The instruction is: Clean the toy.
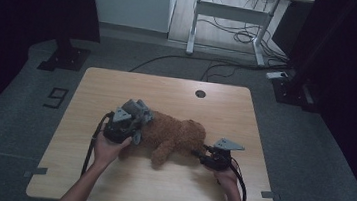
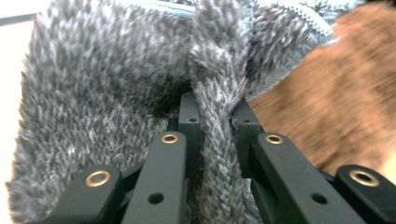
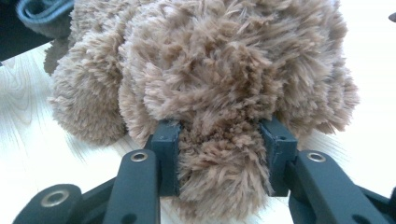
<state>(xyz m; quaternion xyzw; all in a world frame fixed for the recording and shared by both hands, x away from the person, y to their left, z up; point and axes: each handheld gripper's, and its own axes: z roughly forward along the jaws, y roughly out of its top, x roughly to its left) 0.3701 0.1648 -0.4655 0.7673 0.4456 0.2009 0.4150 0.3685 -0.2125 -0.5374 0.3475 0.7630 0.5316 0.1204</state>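
A brown plush bear (image 1: 178,133) lies on its side in the middle of the wooden table (image 1: 167,92). At its left end sits a grey fuzzy cloth (image 1: 137,110). My left gripper (image 1: 136,126) is shut on a fold of that grey cloth (image 2: 107,84), which stands pinched between the jaws of the left gripper (image 2: 217,112); brown fur (image 2: 327,102) shows to the right. My right gripper (image 1: 200,154) comes in from the bear's right end. The right gripper (image 3: 219,140) is shut on a tuft-like limb of the plush bear (image 3: 210,60), fur bulging between the pads.
A round cable hole (image 1: 200,93) sits near the table's far edge. Beyond the table stand a white desk frame (image 1: 225,15), floor cables (image 1: 233,36) and a dark stand base (image 1: 65,58). Bare tabletop surrounds the bear on all sides.
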